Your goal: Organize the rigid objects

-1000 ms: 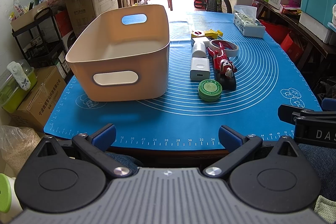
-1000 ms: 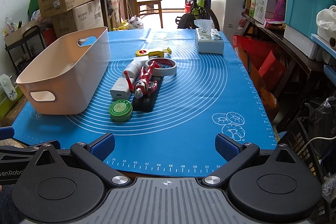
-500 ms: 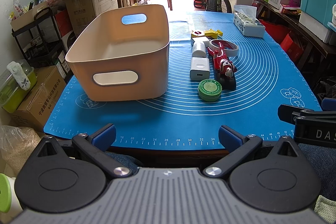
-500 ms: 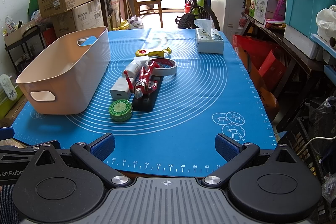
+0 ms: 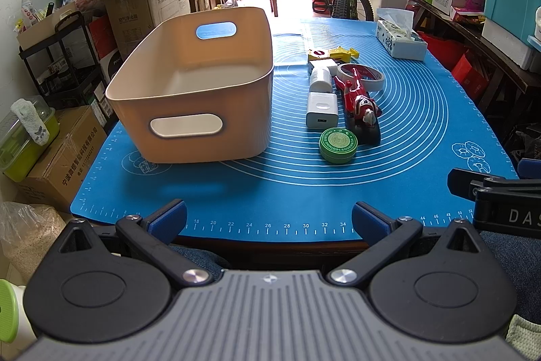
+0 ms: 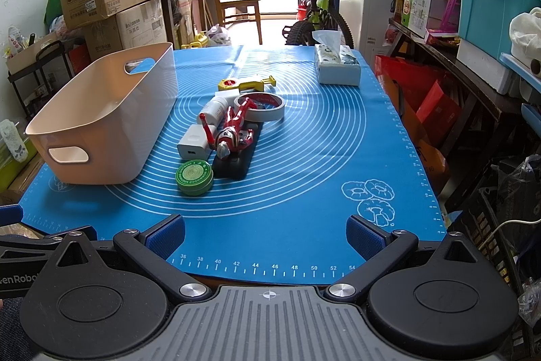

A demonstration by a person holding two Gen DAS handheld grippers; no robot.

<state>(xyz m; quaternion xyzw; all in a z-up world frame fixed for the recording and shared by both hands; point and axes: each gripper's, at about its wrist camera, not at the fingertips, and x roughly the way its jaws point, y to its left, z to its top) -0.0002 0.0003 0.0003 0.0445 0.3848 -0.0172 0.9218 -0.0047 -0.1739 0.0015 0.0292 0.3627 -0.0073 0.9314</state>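
Opening stage of the sorting task: I am holding both grippers back at the near edge of the blue mat (image 5: 422, 131), and nothing is being gripped yet. The beige bin (image 5: 199, 90), empty, is sitting toward the mat's near-left corner. The objects to be sorted are lying in a tight cluster just right of it, around the mat's middle: a green round tin (image 5: 337, 145) nearest me, a white charger block (image 5: 322, 109) beyond it, a red figure (image 5: 360, 100) lying on a dark flat slab (image 6: 236, 163), then a white bottle (image 5: 320, 79), a tape roll (image 5: 363, 78) and a yellow tool (image 5: 333, 53). A tissue box (image 6: 336, 68) is standing near the far-right corner.

I am keeping the left gripper (image 5: 268, 222) level, aimed down the mat, its blue pads (image 5: 169, 220) spread wide apart. The right gripper (image 6: 265, 234) is sitting alongside, equally spread and empty.

My judgement: the next move is calling for a forward reach to the tin, the nearest and least crowded item, closing across its rim, then carrying it left over the bin's wall.
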